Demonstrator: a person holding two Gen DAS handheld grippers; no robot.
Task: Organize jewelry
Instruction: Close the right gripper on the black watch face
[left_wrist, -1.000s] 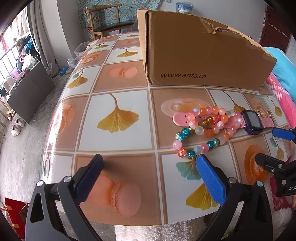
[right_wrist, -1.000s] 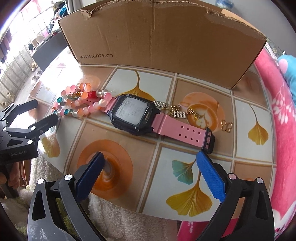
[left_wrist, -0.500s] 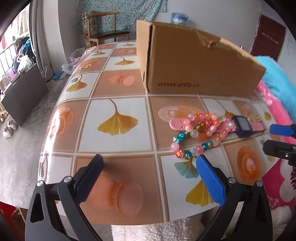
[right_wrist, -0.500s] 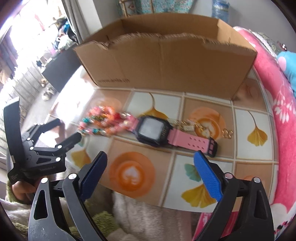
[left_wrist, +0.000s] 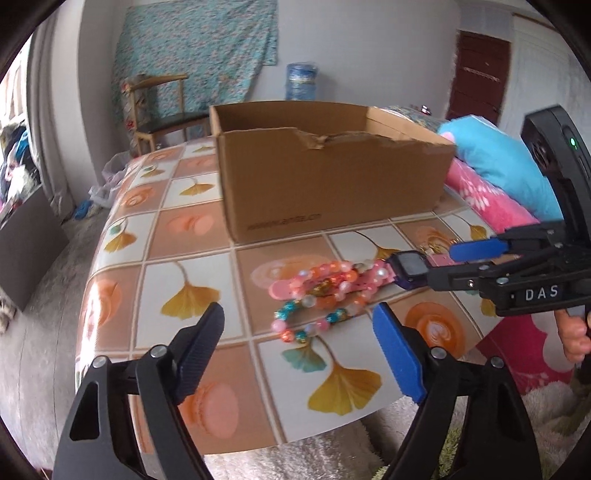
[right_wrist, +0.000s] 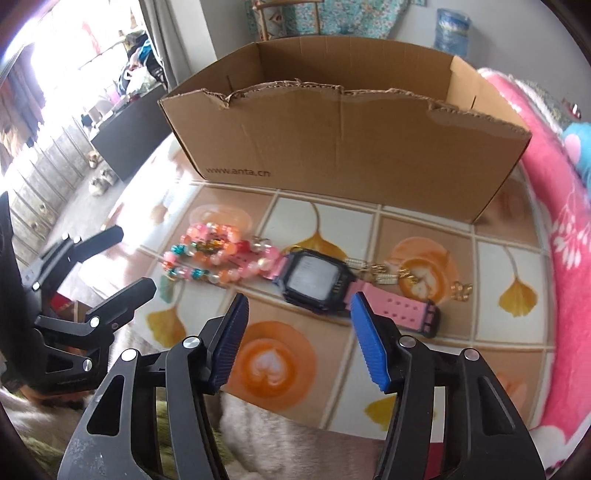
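Observation:
A pink-strapped watch with a black face (right_wrist: 314, 281) lies on the tiled table, also in the left wrist view (left_wrist: 408, 264). Beaded bracelets (right_wrist: 207, 254) in pink, orange and teal lie piled on its left strap end, and show in the left wrist view (left_wrist: 317, 295). A gold chain (right_wrist: 413, 277) lies behind the watch's right strap. An open cardboard box (right_wrist: 343, 136) stands behind them. My left gripper (left_wrist: 299, 343) is open and empty, in front of the beads. My right gripper (right_wrist: 299, 332) is open and empty, in front of the watch; in the left wrist view (left_wrist: 443, 264) its fingers straddle the watch's right side.
The table (left_wrist: 184, 258) has a tile-pattern cloth with a near edge just under both grippers. A pink blanket (right_wrist: 561, 206) and blue pillow (left_wrist: 495, 162) lie on the right. A wooden chair (left_wrist: 159, 110) stands beyond the table. Fluffy white fabric (right_wrist: 295, 443) lies below the table edge.
Both grippers have risen and tilted, so the box's open top now shows. The right gripper has moved in closer to the watch. The jewelry has not moved.

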